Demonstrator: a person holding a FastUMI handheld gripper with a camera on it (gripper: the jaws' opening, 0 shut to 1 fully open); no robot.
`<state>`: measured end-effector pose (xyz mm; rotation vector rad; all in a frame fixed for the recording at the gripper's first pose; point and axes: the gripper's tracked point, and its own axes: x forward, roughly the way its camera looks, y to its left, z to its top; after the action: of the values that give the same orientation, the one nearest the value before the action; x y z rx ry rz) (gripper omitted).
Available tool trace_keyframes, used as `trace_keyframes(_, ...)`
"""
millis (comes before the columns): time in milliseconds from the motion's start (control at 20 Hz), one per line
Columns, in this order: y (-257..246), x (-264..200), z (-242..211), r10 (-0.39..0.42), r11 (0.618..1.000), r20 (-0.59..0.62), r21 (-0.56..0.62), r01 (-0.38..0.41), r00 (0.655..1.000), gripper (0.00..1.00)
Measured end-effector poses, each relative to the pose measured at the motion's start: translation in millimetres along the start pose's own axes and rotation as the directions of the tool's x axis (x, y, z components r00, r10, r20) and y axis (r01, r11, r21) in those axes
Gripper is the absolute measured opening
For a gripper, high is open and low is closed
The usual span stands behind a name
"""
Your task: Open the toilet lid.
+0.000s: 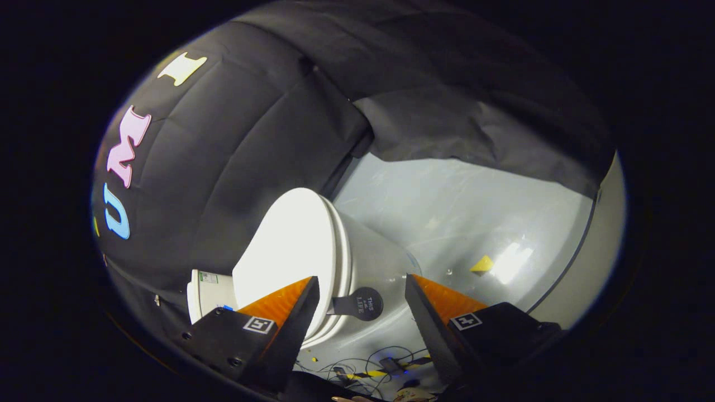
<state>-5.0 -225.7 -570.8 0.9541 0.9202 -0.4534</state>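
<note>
Still early: lid (290, 245) down on toilet (380, 268), not yet lifted. Gripper (362, 290) fingers spread wide, holding nothing. Lid's round lift tab (360, 304) sits betw. fingertips, just ahead. Left: close on tab, swing lid up. Cables (368, 365) on floor (475, 212).

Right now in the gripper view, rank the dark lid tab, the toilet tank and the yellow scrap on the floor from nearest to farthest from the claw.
The claw is open.
1. Dark lid tab: between the fingers, at the lid's edge.
2. Yellow scrap: on the floor, beyond the fingers.
3. Toilet tank: behind the closed lid, by the booth wall.
</note>
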Motion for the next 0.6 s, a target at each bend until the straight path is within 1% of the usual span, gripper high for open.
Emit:
trace_keyframes(100, -5, 12, -15, 0.005, 1.0, -0.039, 0.006, -0.004, 0.999, 0.98)
trace_keyframes(200, -1, 19, -29, 0.032, 0.999, -0.087, 0.002, -0.032, 0.996, 0.97)
trace_keyframes(300, 3, 27, -36, 0.052, 0.999, -0.11, 0.016, -0.051, 0.993, 0.85)
trace_keyframes(350, 2, 34, -39, 0.047, 0.999, -0.114, 0.017, -0.045, 0.992, 0.84)
trace_keyframes(400, 4, 34, -37, 0.051, 0.999, -0.118, 0.018, -0.05, 0.992, 0.64)
trace_keyframes(450, 0, 31, -40, 0.036, 0.999, -0.118, 0.013, -0.035, 0.992, 0.64)
trace_keyframes(600, 0, 29, -31, 0.094, 0.994, -0.087, 0.073, -0.087, 0.992, 0.37)
